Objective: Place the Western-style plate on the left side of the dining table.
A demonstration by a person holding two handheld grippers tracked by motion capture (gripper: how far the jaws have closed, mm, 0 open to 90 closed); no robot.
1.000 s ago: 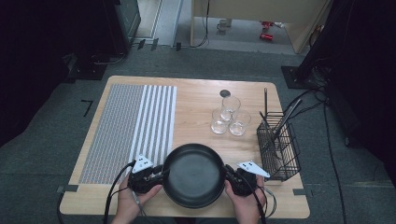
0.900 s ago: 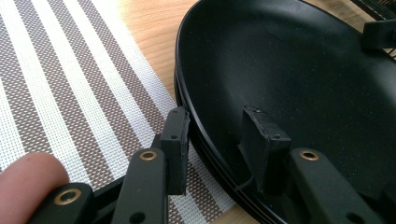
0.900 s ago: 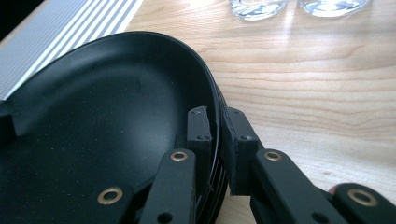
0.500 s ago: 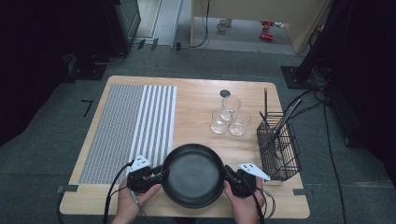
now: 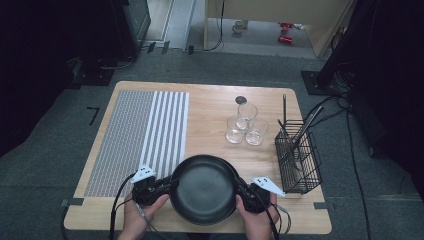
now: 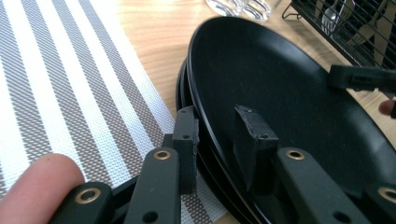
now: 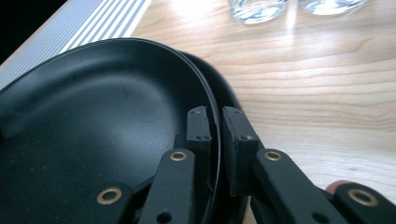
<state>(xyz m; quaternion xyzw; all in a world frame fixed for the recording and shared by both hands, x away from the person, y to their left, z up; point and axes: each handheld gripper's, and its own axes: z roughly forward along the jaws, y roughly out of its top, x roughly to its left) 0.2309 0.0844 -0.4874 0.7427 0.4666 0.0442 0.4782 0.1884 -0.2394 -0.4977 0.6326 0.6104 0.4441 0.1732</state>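
Wooden table carried a stack of black plates at its near edge, beside the striped mat. Right gripper pinched the top plate's rim; left gripper straddled the opposite rim, jaws just closing, pads apparently not yet pressing. Gripping step; next, a firm left grip, then a level lift.

plates betw. tools, glasses behind
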